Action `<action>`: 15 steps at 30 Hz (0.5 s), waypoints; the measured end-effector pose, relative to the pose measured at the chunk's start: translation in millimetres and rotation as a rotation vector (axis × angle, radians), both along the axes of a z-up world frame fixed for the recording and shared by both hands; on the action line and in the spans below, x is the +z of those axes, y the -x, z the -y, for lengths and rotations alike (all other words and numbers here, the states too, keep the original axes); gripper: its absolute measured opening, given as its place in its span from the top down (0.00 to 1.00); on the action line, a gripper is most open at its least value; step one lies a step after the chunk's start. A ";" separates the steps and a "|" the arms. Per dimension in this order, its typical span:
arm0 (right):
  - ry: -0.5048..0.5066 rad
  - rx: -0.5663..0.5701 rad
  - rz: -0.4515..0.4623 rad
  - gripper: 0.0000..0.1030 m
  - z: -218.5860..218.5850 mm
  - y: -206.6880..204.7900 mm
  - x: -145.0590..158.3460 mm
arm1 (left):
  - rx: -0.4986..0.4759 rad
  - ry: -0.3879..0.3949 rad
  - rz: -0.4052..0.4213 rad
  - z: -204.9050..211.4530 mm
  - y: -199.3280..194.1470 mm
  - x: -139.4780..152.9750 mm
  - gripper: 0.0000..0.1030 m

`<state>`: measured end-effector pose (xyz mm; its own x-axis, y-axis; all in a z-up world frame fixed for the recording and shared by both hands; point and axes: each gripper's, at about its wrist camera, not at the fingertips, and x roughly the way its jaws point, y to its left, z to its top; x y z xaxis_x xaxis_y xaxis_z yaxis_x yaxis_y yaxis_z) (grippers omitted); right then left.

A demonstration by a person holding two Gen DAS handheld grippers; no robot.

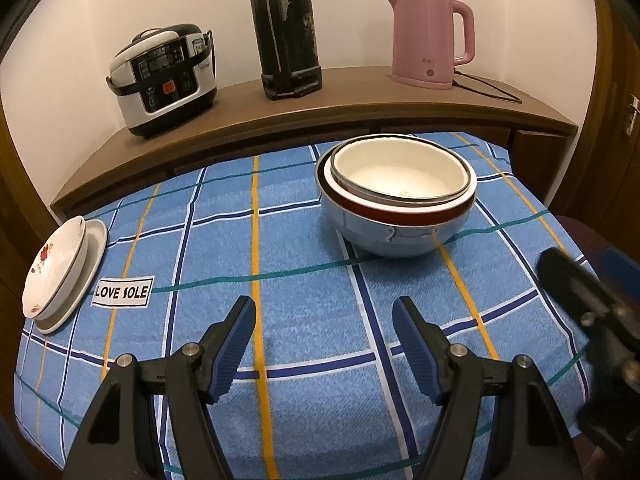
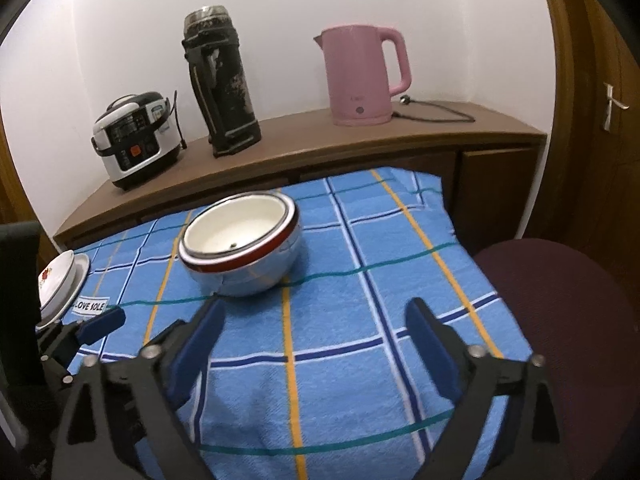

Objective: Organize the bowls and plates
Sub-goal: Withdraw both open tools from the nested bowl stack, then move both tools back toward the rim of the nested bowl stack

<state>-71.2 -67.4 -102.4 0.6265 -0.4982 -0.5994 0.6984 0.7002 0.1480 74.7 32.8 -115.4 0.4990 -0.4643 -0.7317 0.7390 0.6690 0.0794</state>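
A stack of nested bowls stands on the blue checked cloth: a white bowl inside a red-rimmed one, inside a pale blue one. The right wrist view shows the same bowl stack ahead and to the left. At the cloth's left edge a flowered dish lies on a white plate, the same plates in the right wrist view. My left gripper is open and empty, short of the bowls. My right gripper is wide open and empty over bare cloth. Each gripper shows at the edge of the other's view.
Behind the table a wooden sideboard carries a rice cooker, a black flask and a pink kettle with its cord. A dark red chair seat sits at the table's right side. A "LOVE SOLE" label lies near the plates.
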 end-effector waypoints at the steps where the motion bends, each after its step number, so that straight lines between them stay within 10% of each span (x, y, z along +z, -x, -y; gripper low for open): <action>1: 0.014 -0.011 -0.002 0.03 1.1 0.9 1.7 | 0.009 -0.004 -0.002 0.2 -1.9 -1.0 0.29; 15: 0.151 -0.015 -0.028 0.03 14.9 -12.5 23.9 | 0.014 0.028 -0.024 8.0 -27.5 8.7 0.29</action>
